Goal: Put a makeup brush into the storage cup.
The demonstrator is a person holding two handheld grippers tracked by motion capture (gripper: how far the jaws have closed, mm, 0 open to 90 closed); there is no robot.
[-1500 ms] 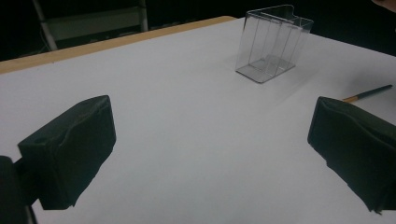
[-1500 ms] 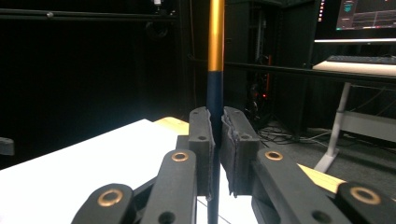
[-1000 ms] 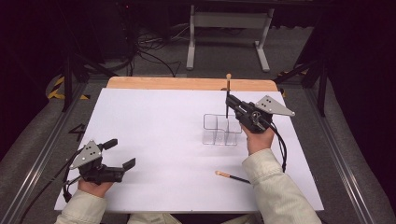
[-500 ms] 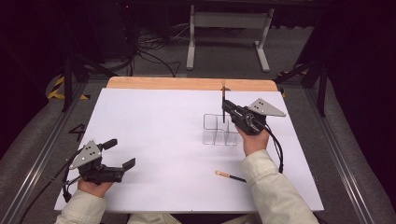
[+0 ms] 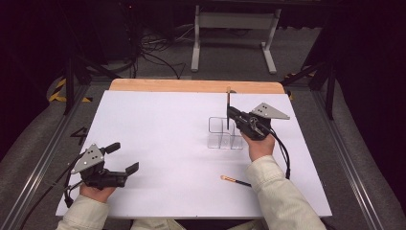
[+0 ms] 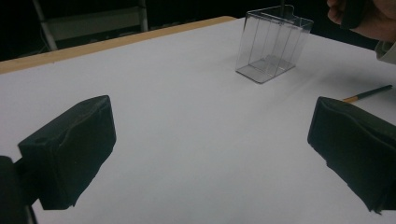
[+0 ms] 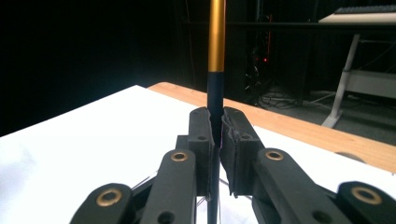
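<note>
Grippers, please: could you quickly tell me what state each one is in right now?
Left gripper: open, empty, low over the white table.
Right gripper: shut on an upright pen above the clear organizer.

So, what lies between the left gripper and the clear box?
Nothing: in the high view, only bare white table separates the left gripper from the clear box. The left gripper view agrees.

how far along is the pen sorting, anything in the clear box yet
Nothing looks finished yet: the clear box on the white table shows no pen resting inside. In hand: the right tool is shut on a dark pen with a gold end, held upright above the box. Left: lowering it in, then the second pen lying near the right sleeve. The left tool is open, idle.
</note>
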